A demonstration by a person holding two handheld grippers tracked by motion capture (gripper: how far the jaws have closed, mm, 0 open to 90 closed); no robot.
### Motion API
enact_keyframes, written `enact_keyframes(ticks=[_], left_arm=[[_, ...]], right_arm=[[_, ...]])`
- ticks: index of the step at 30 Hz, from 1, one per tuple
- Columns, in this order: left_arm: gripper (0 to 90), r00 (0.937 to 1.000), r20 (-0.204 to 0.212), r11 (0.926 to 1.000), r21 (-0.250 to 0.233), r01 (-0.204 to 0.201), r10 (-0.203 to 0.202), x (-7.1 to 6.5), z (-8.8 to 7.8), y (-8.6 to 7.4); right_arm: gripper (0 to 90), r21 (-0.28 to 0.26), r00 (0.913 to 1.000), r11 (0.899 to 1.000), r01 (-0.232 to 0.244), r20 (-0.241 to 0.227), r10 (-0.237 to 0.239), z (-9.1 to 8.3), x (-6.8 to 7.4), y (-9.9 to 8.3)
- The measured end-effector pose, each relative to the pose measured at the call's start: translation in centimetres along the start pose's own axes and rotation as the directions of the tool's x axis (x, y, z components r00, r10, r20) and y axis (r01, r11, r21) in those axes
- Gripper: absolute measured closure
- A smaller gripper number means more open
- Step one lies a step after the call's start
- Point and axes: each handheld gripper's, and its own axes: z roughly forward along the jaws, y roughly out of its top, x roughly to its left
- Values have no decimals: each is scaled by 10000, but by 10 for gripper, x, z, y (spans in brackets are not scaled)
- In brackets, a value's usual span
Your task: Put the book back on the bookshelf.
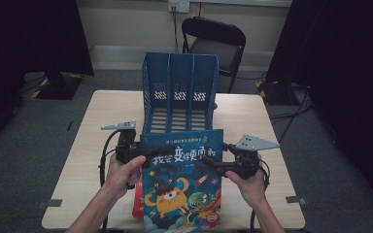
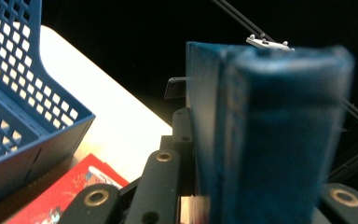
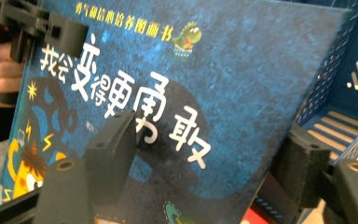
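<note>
A blue picture book (image 1: 182,184) with white Chinese lettering and cartoon monsters is held up, tilted, above the table's near edge. My left gripper (image 1: 144,157) is shut on its upper left edge; in the left gripper view the book's edge (image 2: 270,140) stands between the jaws. My right gripper (image 1: 217,163) is at the book's right edge with its jaws apart. In the right gripper view (image 3: 209,149) one jaw lies over the cover (image 3: 214,70) and the other stands past the book's edge. The left gripper (image 3: 42,28) also grips the far corner there.
A blue three-slot file rack (image 1: 179,92) stands just behind the book on the wooden table (image 1: 92,126). A red booklet (image 1: 137,201) lies flat under the book's left side. A black folding chair (image 1: 218,39) is beyond the table.
</note>
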Motion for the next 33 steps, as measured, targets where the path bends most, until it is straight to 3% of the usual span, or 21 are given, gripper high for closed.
enact_keyframes(ticks=[10,16,20,22,23,24,27,30,32,33], left_arm=[[830,9960,-199,9955,-351,-876,870,-13,-3,24],[828,9873,-352,9863,-526,-1565,1548,-15,-6,34],[823,9715,-642,9706,-644,-2321,2280,-21,-7,42],[818,9517,-1019,9540,-496,-2957,2897,-27,-7,46],[817,9443,-1141,9482,-418,-3149,3086,-28,-8,46],[816,9414,-1177,9456,-413,-3228,3162,-28,-8,46],[811,9419,-1203,9452,-554,-3216,3135,-24,-13,41],[791,9390,-1498,9452,-586,-3211,3097,-24,-21,32],[782,9462,-1492,9508,-752,-3005,2872,-25,-27,27],[781,9448,-1544,9493,-813,-3037,2890,-26,-28,25]], right_arm=[[315,-590,9994,9978,299,216,-287,-3,-1,29],[312,-837,9986,9956,413,357,-384,1,-3,42],[310,-1067,9963,9921,661,618,-597,5,-4,56],[309,-1184,9951,9903,731,754,-645,7,-5,62],[307,-1256,9945,9890,783,789,-688,8,-6,64],[306,-1294,9941,9883,804,832,-700,9,-6,65],[320,-1352,9930,9865,921,858,-809,13,-4,63],[334,-1368,9926,9844,1110,643,-1030,16,0,61],[326,-1258,9923,9848,1199,473,-1148,19,4,59],[325,-1240,9918,9845,1237,465,-1187,21,6,57]])
